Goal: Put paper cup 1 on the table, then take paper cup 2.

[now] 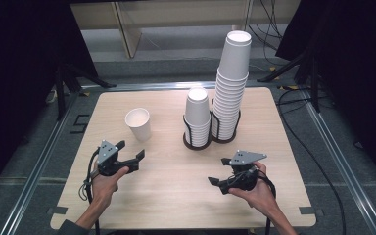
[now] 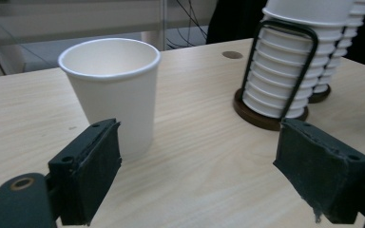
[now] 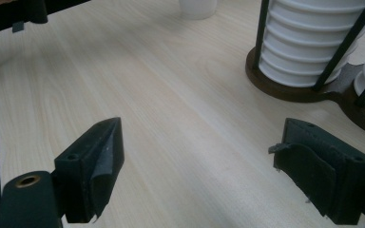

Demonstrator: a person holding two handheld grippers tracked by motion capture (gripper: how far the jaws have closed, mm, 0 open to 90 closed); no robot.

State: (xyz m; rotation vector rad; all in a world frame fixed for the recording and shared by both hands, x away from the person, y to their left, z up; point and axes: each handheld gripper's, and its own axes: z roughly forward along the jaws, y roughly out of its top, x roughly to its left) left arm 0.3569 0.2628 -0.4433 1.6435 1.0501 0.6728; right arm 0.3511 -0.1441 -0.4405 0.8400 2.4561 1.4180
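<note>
**Light paper cup could tip or crush when gripped**

Dark curtains and a grey floor surround a pale wooden tabletop (image 1: pixel 176 186), where the person holds one gripper in each hand. A single paper cup (image 1: pixel 138 124) stands upright and open side up at about 10 o'clock from the middle of the tabletop. The left gripper (image 1: pixel 129 155) is near it, at about 6 o'clock from the cup, and its jaws stand wide apart and hold nothing. In the left gripper view the cup (image 2: pixel 112 90) rises just behind the left jaw, not between the two, so it is off centre.

If the gripper goes straight forward from here, I think that jaw may hit the cup wall and push the cup over or slide it away, because an empty cup is very light. A strong squeeze could also dent the thin wall.

The right gripper (image 1: pixel 222 172) rests near 5 o'clock, its jaws also apart and empty. At 12 o'clock from it a black wire holder (image 1: pixel 211 139) keeps a short stack of cups (image 1: pixel 197 112) and a tall stack (image 1: pixel 230 85). The tall stack rises far above its wire, so a knock from a carried cup or an arm could make it fall.
</note>
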